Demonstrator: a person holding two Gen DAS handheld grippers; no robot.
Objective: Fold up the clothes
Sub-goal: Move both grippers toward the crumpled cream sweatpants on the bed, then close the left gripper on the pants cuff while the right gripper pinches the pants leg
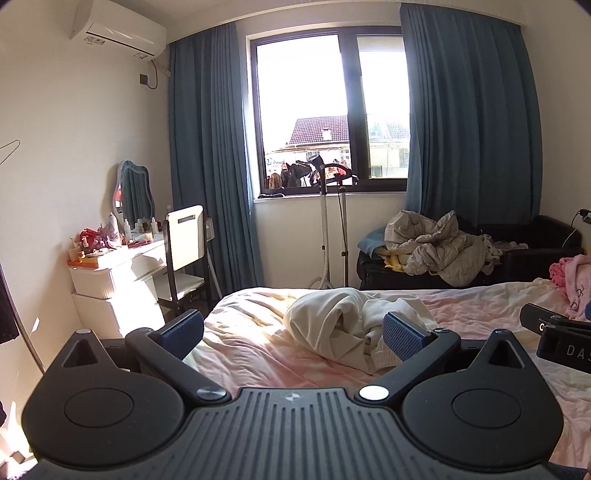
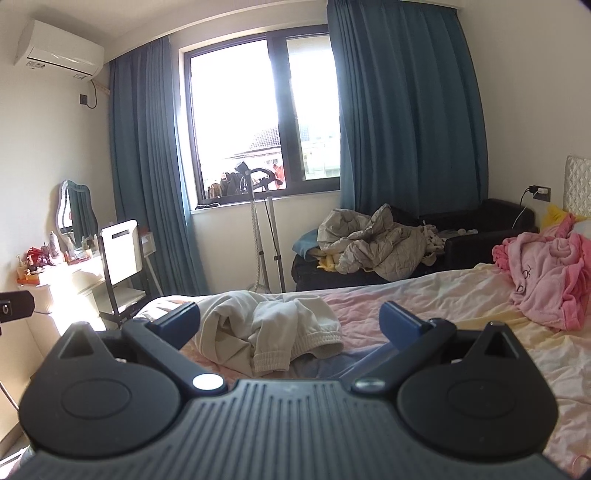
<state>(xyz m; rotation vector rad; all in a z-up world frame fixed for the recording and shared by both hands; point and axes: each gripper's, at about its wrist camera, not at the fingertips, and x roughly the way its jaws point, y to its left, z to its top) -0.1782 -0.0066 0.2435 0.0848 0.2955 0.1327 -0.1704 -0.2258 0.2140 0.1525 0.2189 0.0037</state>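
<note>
Left wrist view: left gripper (image 1: pixel 293 330) and right gripper (image 2: pixel 290 321), fingers spread and empty, face a crumpled cream garment (image 1: pixel 343 325) lying bunched on the bed (image 1: pixel 258 343) just beyond the fingertips. Folding well probably requires pinching single-layer edges and spreading it flat.

I am looking into a home bedroom: a bed (image 2: pixel 424 295) with pink sheets, blue curtains (image 2: pixel 402 110) framing a window (image 2: pixel 258 122), a vanity mirror (image 1: pixel 135 192), and a wall air conditioner (image 1: pixel 118 27).
</note>
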